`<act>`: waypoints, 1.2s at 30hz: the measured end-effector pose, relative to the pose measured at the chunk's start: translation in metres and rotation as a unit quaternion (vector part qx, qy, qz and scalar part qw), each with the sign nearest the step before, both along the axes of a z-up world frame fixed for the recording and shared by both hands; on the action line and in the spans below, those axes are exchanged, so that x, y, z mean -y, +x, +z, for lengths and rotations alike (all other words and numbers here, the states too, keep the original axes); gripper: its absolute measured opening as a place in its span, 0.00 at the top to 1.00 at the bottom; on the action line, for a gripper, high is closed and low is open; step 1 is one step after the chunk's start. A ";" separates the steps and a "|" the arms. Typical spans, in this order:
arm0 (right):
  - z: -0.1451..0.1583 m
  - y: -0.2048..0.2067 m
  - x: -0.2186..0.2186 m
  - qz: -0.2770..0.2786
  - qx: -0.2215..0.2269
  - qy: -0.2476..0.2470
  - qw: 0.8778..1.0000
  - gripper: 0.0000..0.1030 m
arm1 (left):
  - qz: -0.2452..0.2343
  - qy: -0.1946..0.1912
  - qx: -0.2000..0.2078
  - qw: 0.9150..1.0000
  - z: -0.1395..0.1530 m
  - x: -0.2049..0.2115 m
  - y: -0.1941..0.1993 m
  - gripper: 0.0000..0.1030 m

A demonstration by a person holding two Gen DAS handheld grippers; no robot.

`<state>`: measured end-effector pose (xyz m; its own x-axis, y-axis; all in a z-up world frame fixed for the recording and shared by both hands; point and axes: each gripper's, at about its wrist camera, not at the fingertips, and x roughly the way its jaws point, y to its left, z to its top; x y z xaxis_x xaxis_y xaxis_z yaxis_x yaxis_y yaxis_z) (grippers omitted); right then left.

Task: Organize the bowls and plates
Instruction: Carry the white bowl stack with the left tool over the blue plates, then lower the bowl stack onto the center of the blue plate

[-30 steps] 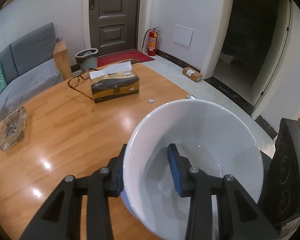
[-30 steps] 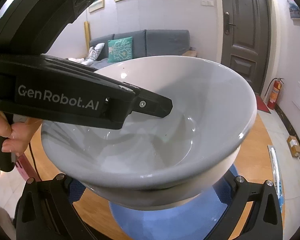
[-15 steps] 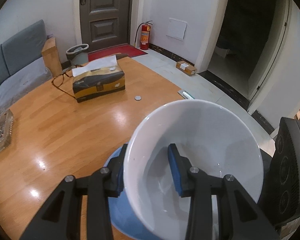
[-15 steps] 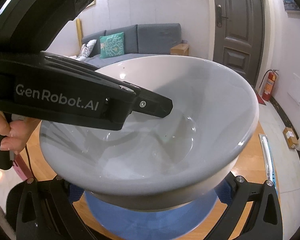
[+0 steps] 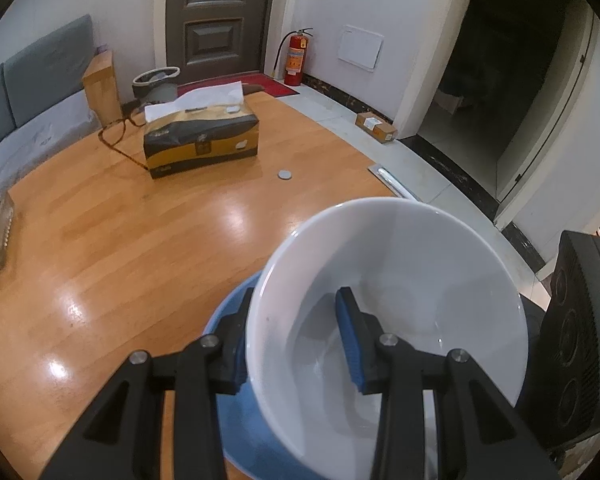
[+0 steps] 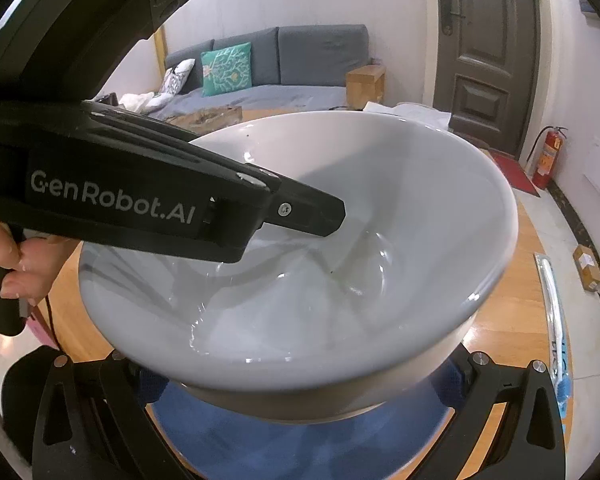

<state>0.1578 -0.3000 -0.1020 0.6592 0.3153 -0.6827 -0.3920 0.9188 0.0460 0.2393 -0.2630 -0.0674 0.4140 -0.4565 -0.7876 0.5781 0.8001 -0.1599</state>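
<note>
From the left wrist camera, your left gripper (image 5: 296,336) pinches the near wall of the white bowl (image 5: 400,280), one blue pad inside the bowl and the other outside against the rim. A second ago only a sliver of blue showed under the bowl; now a wide arc of the blue plate (image 5: 236,412) lies beneath it on the wooden table (image 5: 120,240), and the tissue box (image 5: 200,144) and the coin (image 5: 285,175) sit higher in the picture. You have brought the bowl down and over the plate, so I judge the stacking step is nearly finished, with set-down and release left. The bowl's mouth tips away from you, towards the far table edge. Being round, it has no long axis; its centre line leans forward off vertical.

From the right wrist camera, the bowl fills the middle and has sunk lower over the blue plate than a second ago. Its mouth faces up and tilts towards this camera. Your right gripper (image 6: 300,408) has its two fingers spread wide on either side, below the bowl; their tips are hidden, so I cannot tell whether they touch anything. The left gripper's finger reaches in over the rim from the left, with your hand (image 6: 8,256) behind it.
</note>
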 end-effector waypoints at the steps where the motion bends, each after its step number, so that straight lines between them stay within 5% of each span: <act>1: 0.001 0.003 0.000 0.001 -0.003 -0.001 1.000 0.02 | 0.001 -0.002 -0.002 1.000 -0.001 -0.001 0.001 0.66; 15: -0.015 0.021 -0.002 0.007 -0.038 -0.014 0.999 0.02 | 0.003 0.002 -0.035 0.999 -0.028 -0.002 0.015 0.65; 36: -0.021 0.042 -0.003 0.005 -0.065 -0.017 0.998 0.02 | 0.003 0.000 -0.045 0.999 -0.031 -0.005 0.030 0.65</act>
<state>0.1998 -0.2971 -0.1231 0.5614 0.2966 -0.7726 -0.3930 0.9171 0.0665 0.2692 -0.2582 -0.0984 0.3441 -0.4535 -0.8221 0.5568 0.8036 -0.2102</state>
